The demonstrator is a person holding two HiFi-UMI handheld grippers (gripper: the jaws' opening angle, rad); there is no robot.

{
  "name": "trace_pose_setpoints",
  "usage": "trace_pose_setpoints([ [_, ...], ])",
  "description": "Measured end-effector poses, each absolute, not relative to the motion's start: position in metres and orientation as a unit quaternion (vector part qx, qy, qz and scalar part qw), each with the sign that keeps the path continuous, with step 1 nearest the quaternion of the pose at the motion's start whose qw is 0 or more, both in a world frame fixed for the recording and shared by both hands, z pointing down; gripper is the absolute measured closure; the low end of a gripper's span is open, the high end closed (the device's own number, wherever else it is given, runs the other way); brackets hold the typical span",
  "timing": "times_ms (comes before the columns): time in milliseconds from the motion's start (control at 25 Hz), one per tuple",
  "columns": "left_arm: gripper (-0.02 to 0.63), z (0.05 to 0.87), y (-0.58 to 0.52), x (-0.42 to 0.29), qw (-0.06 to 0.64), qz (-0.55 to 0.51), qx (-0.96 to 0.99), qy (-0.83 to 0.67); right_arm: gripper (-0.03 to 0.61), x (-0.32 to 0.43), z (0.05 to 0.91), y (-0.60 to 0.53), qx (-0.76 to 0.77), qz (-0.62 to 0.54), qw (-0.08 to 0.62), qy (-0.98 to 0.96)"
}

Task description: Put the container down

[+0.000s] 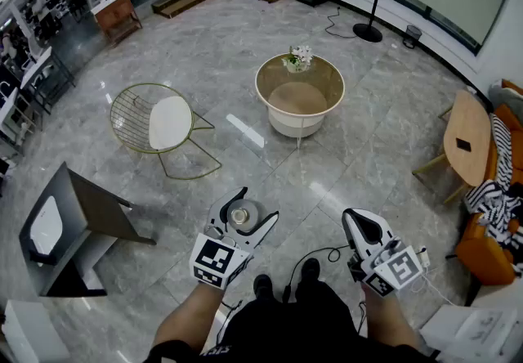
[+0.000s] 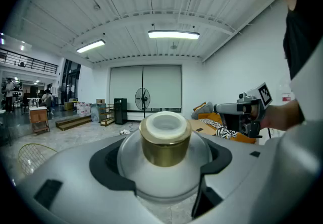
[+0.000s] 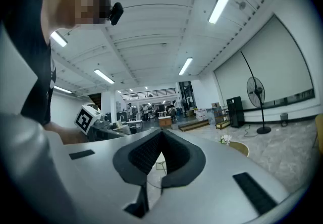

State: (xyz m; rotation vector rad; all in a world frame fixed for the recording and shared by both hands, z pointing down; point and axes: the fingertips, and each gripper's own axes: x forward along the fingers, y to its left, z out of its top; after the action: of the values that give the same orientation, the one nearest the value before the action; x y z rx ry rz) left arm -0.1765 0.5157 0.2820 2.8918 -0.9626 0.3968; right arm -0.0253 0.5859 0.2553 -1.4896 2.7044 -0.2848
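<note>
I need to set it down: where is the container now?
Low and left of centre in the head view, the container is clamped in the left gripper above the floor, nearer than the wire chair.

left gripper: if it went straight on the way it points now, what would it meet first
The left gripper, shut on the container, points toward the round table; bare floor lies between, so probably that table first, though depth is unclear.
</note>
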Motion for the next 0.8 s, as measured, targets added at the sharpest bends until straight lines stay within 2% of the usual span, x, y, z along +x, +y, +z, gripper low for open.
trace_pose_setpoints([
  [280,0.265,0.256,0.576,-0.2,0.024,0.12,0.939,-0.322,0.568,-0.054,0.227,0.638,-0.463,-0.071,0.027,0.883],
  [640,0.265,0.243,0.585,-0.187,0.034,0.095,0.938,-0.333,0.566,-0.04,0.229,0.657,-0.461,-0.087,0.022,0.883],
  [800,0.265,0.242,0.582,-0.203,0.034,0.097,0.938,-0.33,0.564,-0.059,0.215,0.648,-0.454,-0.086,0.04,0.886],
])
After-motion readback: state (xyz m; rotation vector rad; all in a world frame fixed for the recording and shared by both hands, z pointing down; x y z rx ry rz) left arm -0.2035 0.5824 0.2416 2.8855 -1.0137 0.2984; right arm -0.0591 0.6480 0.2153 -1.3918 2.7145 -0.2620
